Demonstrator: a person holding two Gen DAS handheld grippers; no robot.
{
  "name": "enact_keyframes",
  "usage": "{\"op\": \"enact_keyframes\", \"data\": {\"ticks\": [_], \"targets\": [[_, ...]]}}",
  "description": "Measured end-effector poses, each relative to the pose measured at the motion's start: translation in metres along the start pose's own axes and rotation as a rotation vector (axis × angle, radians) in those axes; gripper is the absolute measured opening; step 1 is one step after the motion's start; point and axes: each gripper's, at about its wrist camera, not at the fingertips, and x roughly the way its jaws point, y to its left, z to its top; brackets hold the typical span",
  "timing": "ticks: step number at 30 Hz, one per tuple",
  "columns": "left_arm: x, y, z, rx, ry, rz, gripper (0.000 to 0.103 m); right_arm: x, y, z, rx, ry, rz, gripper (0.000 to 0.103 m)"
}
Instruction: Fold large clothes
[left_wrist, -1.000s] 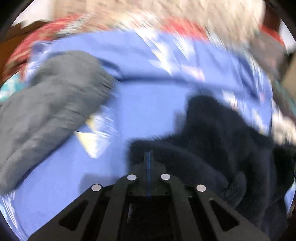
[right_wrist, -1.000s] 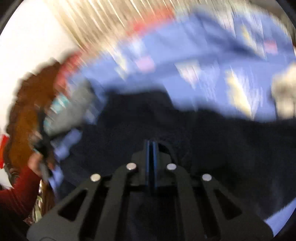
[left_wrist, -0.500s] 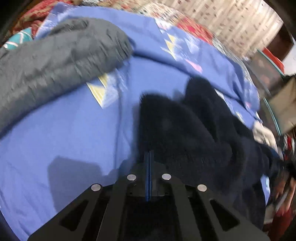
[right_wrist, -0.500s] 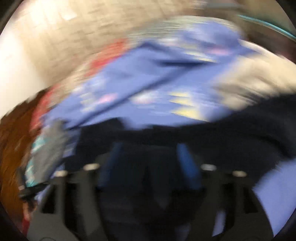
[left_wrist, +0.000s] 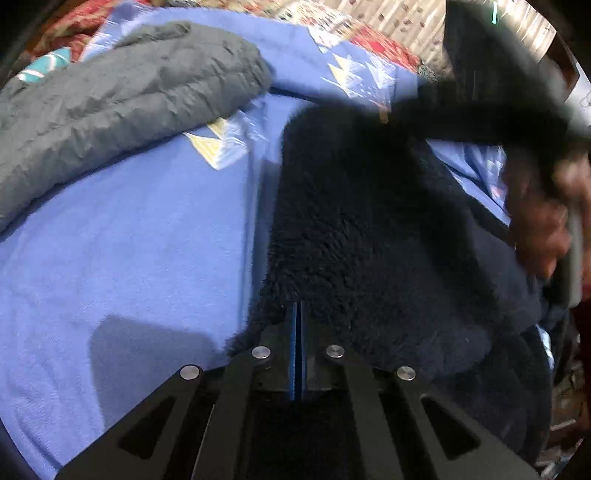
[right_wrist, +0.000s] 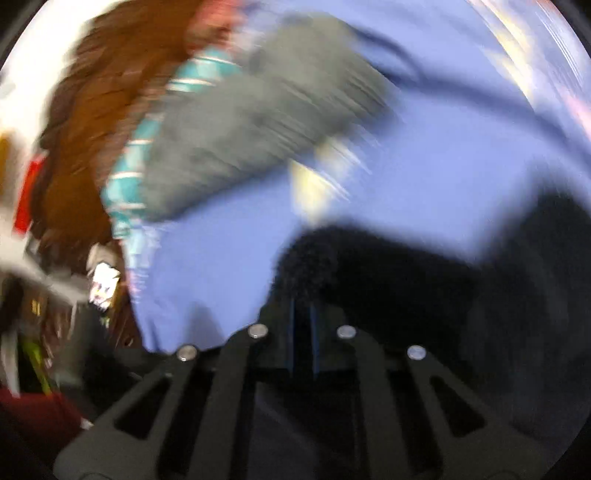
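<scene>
Twice pinching the same navy fleece (left_wrist: 369, 240) right now: clamping its fuzzy near edge in the left gripper (left_wrist: 297, 325), blue pads squeezed almost flat together, and closing the right gripper (right_wrist: 303, 317) onto another dark fold, jaws narrowing with fleece stuffed between them. Going by a super blurry right view there, so not swearing to exactly how tight. Lying bunched on the blue bedsheet (left_wrist: 129, 240), that fleece, with one part lifting up and across the top right of the left view, next to a blurred hand (left_wrist: 535, 229). Sitting well apart up at the far left: a grey padded jacket (left_wrist: 110, 92), rumpled, partly covering some teal striped fabric (right_wrist: 129, 177).
</scene>
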Motion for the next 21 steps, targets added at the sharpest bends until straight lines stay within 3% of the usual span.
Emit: {"op": "enact_keyframes", "data": {"ticks": [1,3,5,6,7,9,11,13,14,18,20,21], "targets": [[-0.003,0.002,0.0,-0.003,-0.028,0.038,0.025,0.004,0.01,0.012,-0.046,-0.036,0.004,0.007],[-0.007,0.006,0.002,-0.012,-0.065,0.099,0.025,0.021,0.015,0.025,-0.105,-0.072,-0.077,0.007],[-0.009,0.02,0.008,-0.067,-0.053,0.102,0.025,0.058,0.003,0.026,-0.131,-0.02,-0.281,0.02],[-0.01,0.027,0.011,-0.098,-0.035,0.084,0.025,0.064,-0.005,0.023,-0.114,0.002,-0.304,0.025],[-0.012,0.031,0.012,-0.112,-0.029,0.077,0.025,0.064,-0.015,0.016,-0.063,0.011,-0.288,0.036],[-0.024,0.037,0.018,-0.125,-0.057,0.071,0.025,0.036,-0.026,0.002,0.031,-0.075,-0.232,0.047],[-0.035,0.035,0.027,-0.121,-0.094,0.057,0.025,-0.004,-0.033,-0.017,0.111,-0.192,-0.207,0.077],[-0.045,0.025,0.039,-0.102,-0.129,0.021,0.025,-0.058,-0.04,-0.048,0.191,-0.318,-0.181,0.079],[-0.048,0.016,0.046,-0.081,-0.149,0.001,0.025,-0.078,-0.041,-0.063,0.219,-0.336,-0.203,0.079],[-0.04,-0.026,0.063,0.033,-0.149,-0.045,0.025,-0.123,-0.051,-0.128,0.285,-0.309,-0.282,0.079],[-0.018,-0.052,0.064,0.106,-0.104,-0.066,0.025,-0.139,-0.072,-0.17,0.36,-0.259,-0.362,0.079],[-0.004,-0.06,0.061,0.135,-0.073,-0.033,0.025,-0.14,-0.082,-0.184,0.405,-0.245,-0.374,0.079]]}}
